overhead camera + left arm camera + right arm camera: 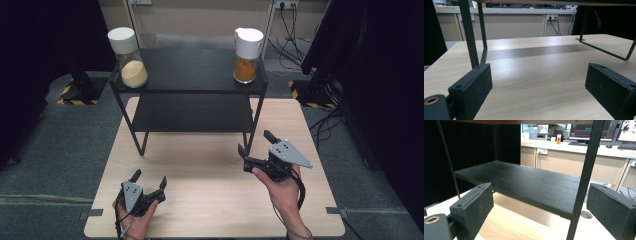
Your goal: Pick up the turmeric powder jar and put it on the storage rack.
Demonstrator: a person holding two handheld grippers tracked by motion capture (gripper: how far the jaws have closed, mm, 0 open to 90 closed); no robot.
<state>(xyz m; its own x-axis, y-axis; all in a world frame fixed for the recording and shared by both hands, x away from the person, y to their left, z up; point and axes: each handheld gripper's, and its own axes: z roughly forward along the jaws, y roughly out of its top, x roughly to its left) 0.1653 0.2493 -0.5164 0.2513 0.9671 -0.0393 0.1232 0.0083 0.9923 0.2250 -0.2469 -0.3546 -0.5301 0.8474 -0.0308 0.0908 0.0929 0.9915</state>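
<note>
A person at a pale wooden table point(210, 200) holds two grippers, both with jaws spread wide and nothing between them. The right gripper point(256, 143) hovers just in front of the black two-tier shelf point(192, 112), near its front right leg, jaws pointing toward 11 o'clock; in the right gripper view that leg crosses between the jaws. The left gripper point(149, 178) sits low near the table's front edge, the shelf well apart at 12 o'clock. On the top tier stand a jar of pale grains point(128, 57) (left corner) and a jar of orange powder point(247, 48) (right corner).
</note>
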